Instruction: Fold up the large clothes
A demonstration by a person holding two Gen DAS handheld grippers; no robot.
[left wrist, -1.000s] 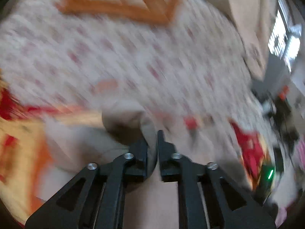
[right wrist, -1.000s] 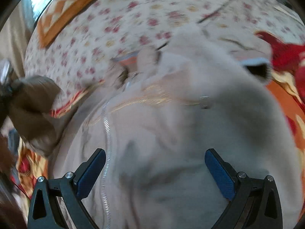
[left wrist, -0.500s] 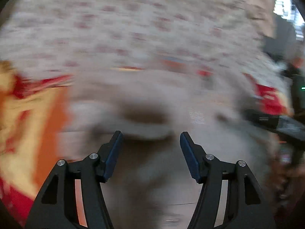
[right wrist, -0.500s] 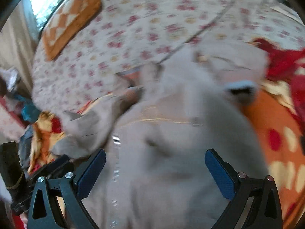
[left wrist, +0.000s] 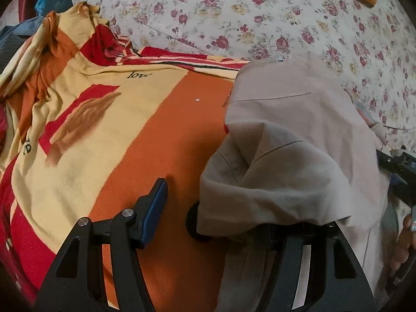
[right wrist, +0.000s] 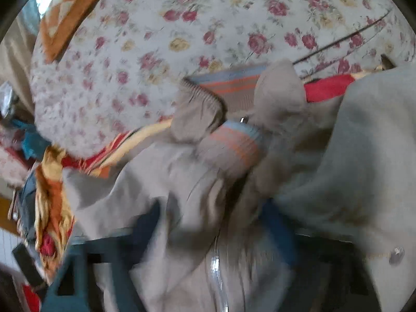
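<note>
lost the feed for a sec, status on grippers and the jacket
Left gripper open, beige jacket draped over one finger. Right gripper closing around jacket fabric. Nothing blocking.

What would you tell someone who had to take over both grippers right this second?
Left gripper: open, holding nothing; a fold of the beige zip-up jacket drapes over its right finger.
Right gripper: jaws closing around bunched jacket fabric beside the zipper; blur hides whether it is pinched yet.
The jacket lies crumpled on an orange and yellow blanket over the floral bedsheet.
Done: no neat fold yet.
Left: spread it flat, fold in the sleeves, fold it.
</note>
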